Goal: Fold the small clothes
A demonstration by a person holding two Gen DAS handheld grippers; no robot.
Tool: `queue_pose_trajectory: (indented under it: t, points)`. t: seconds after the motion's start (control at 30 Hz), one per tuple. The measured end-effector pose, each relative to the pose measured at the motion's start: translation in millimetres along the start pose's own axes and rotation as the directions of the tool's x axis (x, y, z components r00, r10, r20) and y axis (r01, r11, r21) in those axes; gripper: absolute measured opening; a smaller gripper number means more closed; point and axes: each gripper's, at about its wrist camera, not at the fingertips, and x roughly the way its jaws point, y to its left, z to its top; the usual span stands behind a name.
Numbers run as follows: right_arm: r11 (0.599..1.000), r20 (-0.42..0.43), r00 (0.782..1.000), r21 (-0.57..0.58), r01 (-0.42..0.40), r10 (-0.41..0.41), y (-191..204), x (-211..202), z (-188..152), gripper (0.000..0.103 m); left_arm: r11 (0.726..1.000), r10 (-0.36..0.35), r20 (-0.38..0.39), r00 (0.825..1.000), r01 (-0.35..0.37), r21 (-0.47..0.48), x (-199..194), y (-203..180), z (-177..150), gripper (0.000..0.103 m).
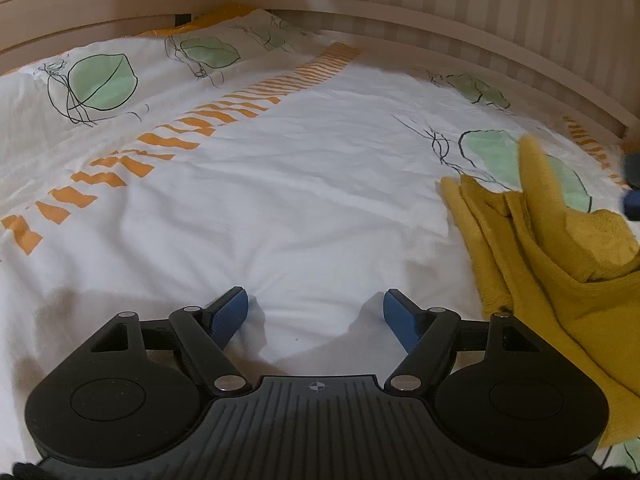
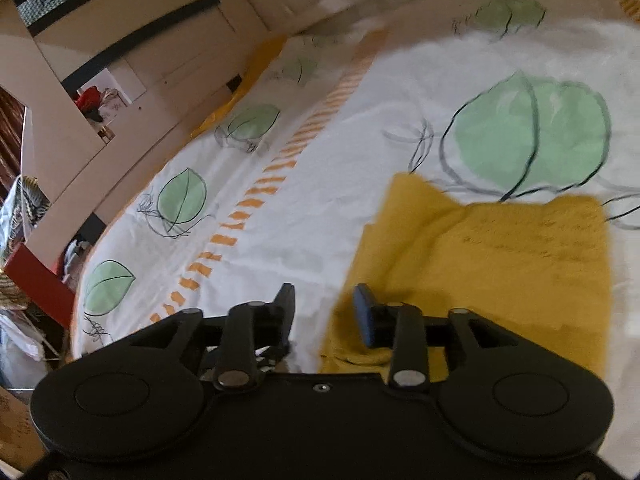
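Observation:
A mustard-yellow garment (image 1: 560,280) lies partly folded and bunched on the white bedspread (image 1: 300,200), at the right of the left wrist view. My left gripper (image 1: 316,312) is open and empty, low over bare sheet to the garment's left. In the right wrist view the garment (image 2: 500,264) lies in a rough rectangle with its left edge rumpled. My right gripper (image 2: 326,312) is open and empty, straddling the garment's left edge, its right fingertip (image 2: 364,312) over the cloth. A blue bit of the right gripper shows at the left wrist view's right edge.
The bedspread has green leaf prints (image 1: 100,80) and an orange striped band (image 1: 180,136). A pale wooden bed frame (image 1: 360,8) runs along the far side. Beyond the bed's left edge in the right wrist view stand a cupboard (image 2: 132,60) and clutter (image 2: 24,240).

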Motion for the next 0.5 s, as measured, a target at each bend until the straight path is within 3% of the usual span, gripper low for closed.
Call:
queue_pose_trajectory:
  t: [0.07,0.13,0.2,0.4,0.5]
  points:
    - [0.997,0.016,0.999,-0.065,0.052,-0.051,2.5,-9.9,-5.4,0.048,1.000,0.001,-0.001,1.000,-0.001,0.001,0.2,-0.1,0.4,0.073]
    - [0.986,0.043,0.994,-0.130,0.104,-0.100,4.5,-18.6,-14.7,0.066,1.000,0.001,-0.001,1.000,-0.001,0.001,0.2,0.0,0.5,0.073]
    - [0.976,0.075,0.990,-0.172,0.133,-0.121,5.4,-25.2,-25.0,0.074,1.000,-0.001,-0.001,1.000,0.001,-0.001,0.1,-0.3,0.8,0.073]
    - [0.933,0.055,0.980,-0.300,0.199,-0.192,5.3,-8.5,-44.1,0.075,1.000,-0.020,-0.017,1.000,0.020,-0.014,-1.6,2.5,4.6,0.073]
    - [0.936,0.045,0.982,-0.296,0.190,-0.186,0.3,-0.3,-44.1,0.075,0.998,-0.050,-0.051,0.997,0.049,-0.035,-2.3,7.9,12.8,0.073]
